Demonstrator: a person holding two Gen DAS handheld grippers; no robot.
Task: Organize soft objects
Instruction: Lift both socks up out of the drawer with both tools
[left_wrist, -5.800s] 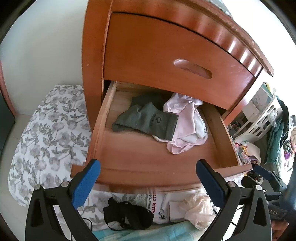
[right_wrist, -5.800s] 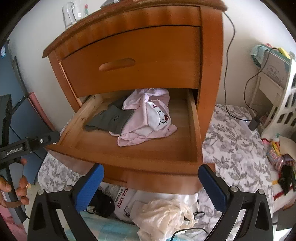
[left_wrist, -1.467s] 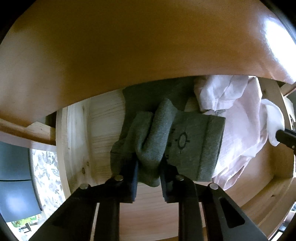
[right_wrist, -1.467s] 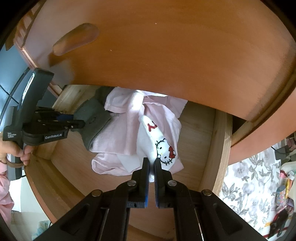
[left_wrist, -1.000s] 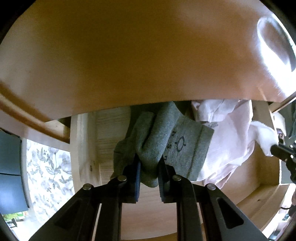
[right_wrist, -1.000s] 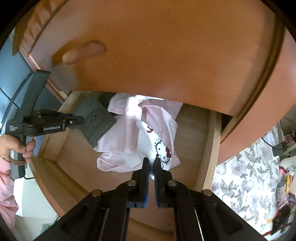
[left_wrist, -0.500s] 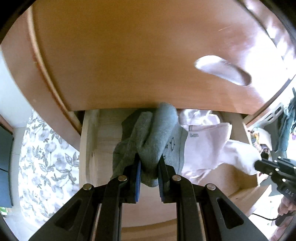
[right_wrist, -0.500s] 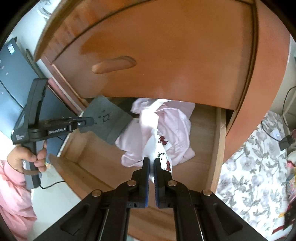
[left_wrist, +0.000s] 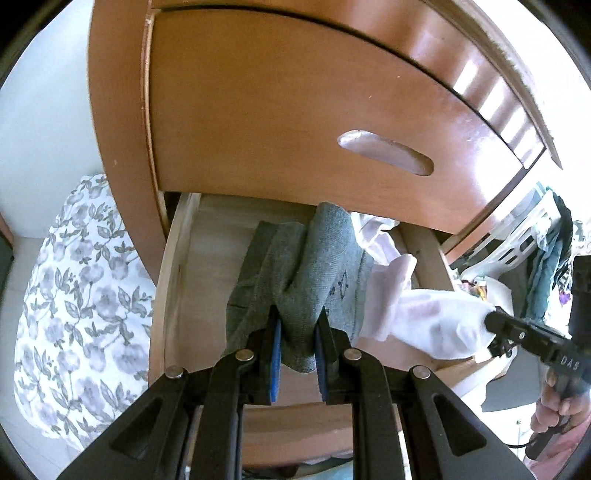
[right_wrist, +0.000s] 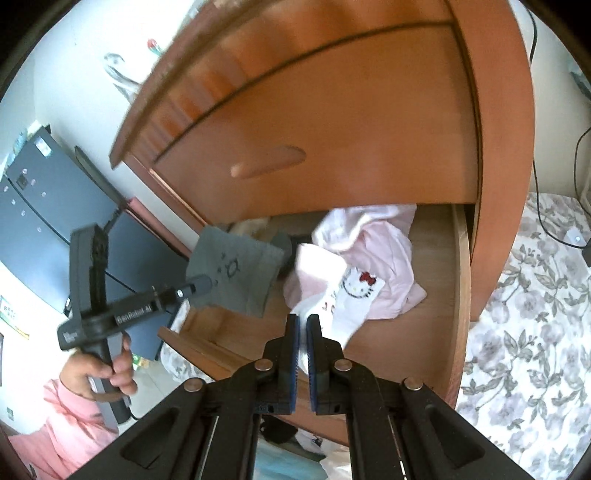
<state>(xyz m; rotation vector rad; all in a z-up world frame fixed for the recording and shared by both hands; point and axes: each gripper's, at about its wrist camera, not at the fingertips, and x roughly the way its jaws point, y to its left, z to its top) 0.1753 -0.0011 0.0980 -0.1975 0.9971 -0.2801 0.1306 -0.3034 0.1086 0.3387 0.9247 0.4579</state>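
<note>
My left gripper (left_wrist: 297, 328) is shut on a grey sock (left_wrist: 314, 273) and holds it lifted above the open lower drawer (left_wrist: 184, 266); the sock also shows in the right wrist view (right_wrist: 236, 273), hanging from the left gripper (right_wrist: 201, 286). My right gripper (right_wrist: 303, 325) is shut on a white Hello Kitty sock (right_wrist: 343, 299), pulled up from a pink garment (right_wrist: 384, 254) in the drawer. In the left wrist view the white sock (left_wrist: 436, 325) stretches to the right gripper (left_wrist: 495, 325).
The closed upper drawer (left_wrist: 295, 110) of the wooden nightstand overhangs the open one. A floral bedsheet lies on both sides (left_wrist: 74, 314) (right_wrist: 535, 314). A dark cabinet (right_wrist: 44, 206) stands at the left and a white rack (left_wrist: 517, 243) with clothes at the right.
Both grippers have drawn back and up from the drawer. The grey sock hangs clear of the drawer floor, and the white sock has stretched away from the pink garment.
</note>
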